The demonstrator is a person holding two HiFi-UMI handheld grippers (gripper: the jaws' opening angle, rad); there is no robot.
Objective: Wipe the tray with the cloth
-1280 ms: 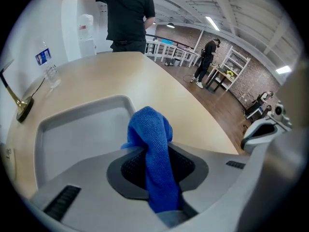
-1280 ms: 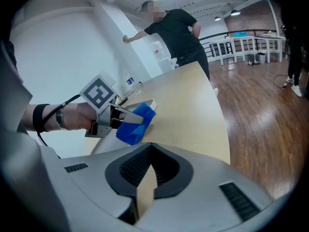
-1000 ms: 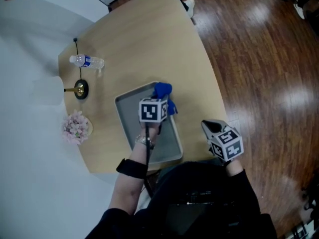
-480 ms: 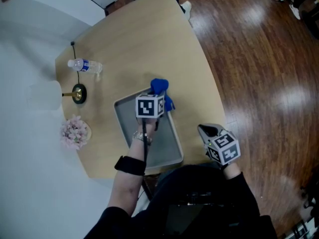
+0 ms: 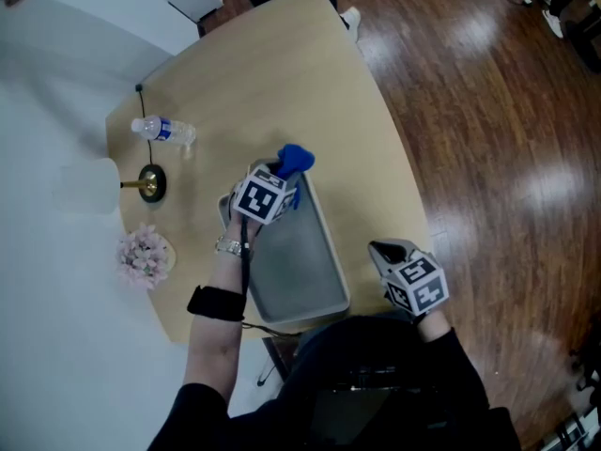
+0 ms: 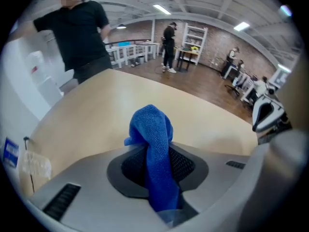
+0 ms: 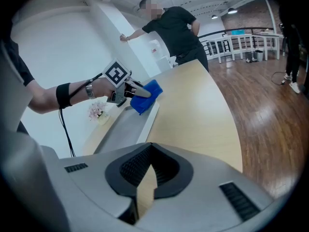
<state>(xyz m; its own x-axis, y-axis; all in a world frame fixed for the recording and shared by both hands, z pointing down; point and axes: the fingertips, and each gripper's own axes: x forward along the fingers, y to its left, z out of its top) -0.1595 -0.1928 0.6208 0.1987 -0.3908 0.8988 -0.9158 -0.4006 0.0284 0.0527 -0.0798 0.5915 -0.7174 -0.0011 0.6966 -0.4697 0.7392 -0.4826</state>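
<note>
A grey tray [image 5: 299, 269] lies on the wooden table near its front edge, also seen as a long grey strip in the right gripper view, tray [image 7: 121, 125]. My left gripper [image 5: 280, 175] is shut on a blue cloth [image 5: 293, 160] at the tray's far end. The cloth [image 6: 153, 144] sticks up between the pads, bunched at the top. In the right gripper view the cloth [image 7: 147, 95] hangs over the tray's far rim below the left gripper [image 7: 129, 94]. My right gripper [image 5: 383, 250] hovers off the tray's right side near the table edge, shut with nothing in it [image 7: 150, 154].
A water bottle [image 5: 165, 130], a small brass-footed lamp [image 5: 148, 178] and pink flowers [image 5: 145, 254] stand at the table's left edge. Wooden floor lies past the right edge. A person in black [image 6: 78, 29] stands beyond the table's far side.
My left gripper has slid with the cloth from the tray's far right rim toward its far left corner, and the wrist has rolled. The right gripper has drifted slightly.
</note>
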